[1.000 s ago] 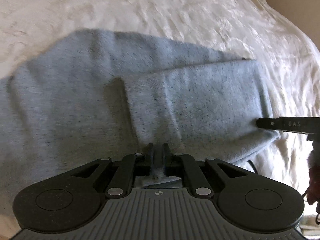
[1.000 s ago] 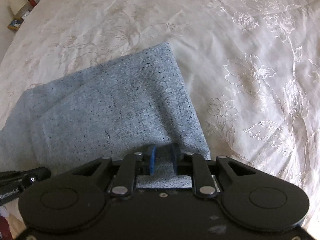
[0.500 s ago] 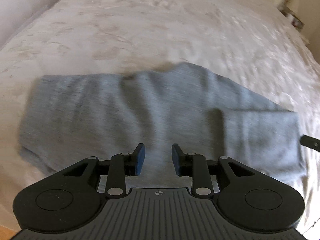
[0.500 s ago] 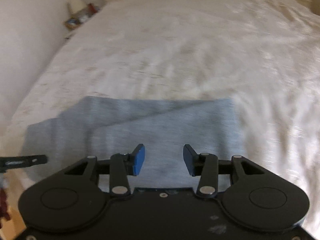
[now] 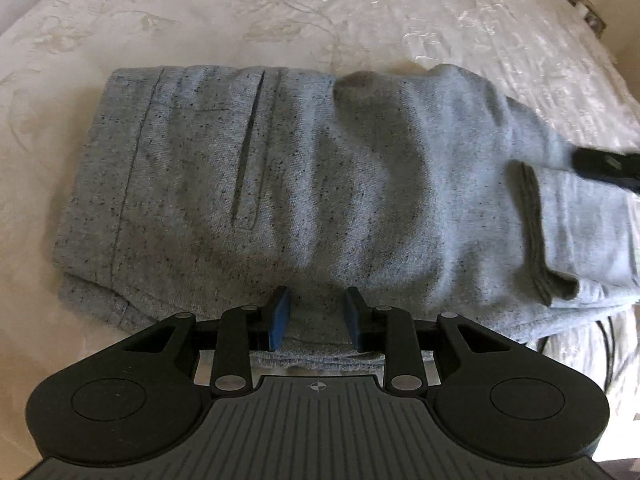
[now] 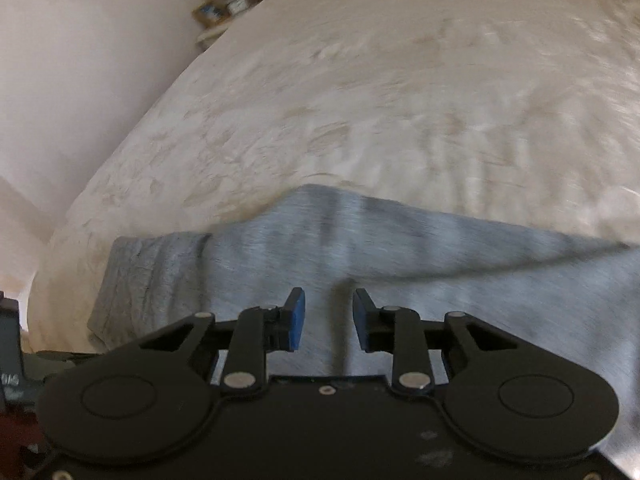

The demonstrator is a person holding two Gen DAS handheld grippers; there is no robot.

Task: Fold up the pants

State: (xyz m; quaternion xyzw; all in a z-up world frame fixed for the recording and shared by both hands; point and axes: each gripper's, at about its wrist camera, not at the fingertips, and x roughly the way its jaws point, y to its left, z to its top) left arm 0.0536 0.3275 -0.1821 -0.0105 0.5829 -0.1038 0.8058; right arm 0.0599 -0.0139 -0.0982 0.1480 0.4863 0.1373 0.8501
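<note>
Across the bed (image 5: 360, 8), a white bedspread with raised flowers and leaves fills both views, and the pants (image 5: 320, 184) lie on it near its close edge. From the left wrist they spread from nine o'clock to three o'clock as a flat grey speckled slab, waistband and pocket slit (image 5: 248, 148) toward nine, a doubled-back cuff (image 5: 536, 240) toward three.

A second ago each claw was pinched on a fold of this cloth. Half a second ago both had let go and drawn back. Now the left gripper (image 5: 318, 314) hangs with its blue pads parted to a middling gap, straddling the near hem at six o'clock but gripping nothing. The right gripper (image 6: 329, 318) is likewise spread and empty, low over the cloth; its view is smeared by motion, so exact contact cannot be told. From the left wrist its dark tip shows at three o'clock, over the folded end.

I judge that one fold has been laid and released, and the claws are moving along the garment for another. The slab is long enough that a further halving seems needed; the loose bump at twelve o'clock may want flattening first.

Beyond the bed, the right wrist shows a pale wall at ten o'clock and a small shelf (image 6: 232, 4) with bottles and jars at eleven.
</note>
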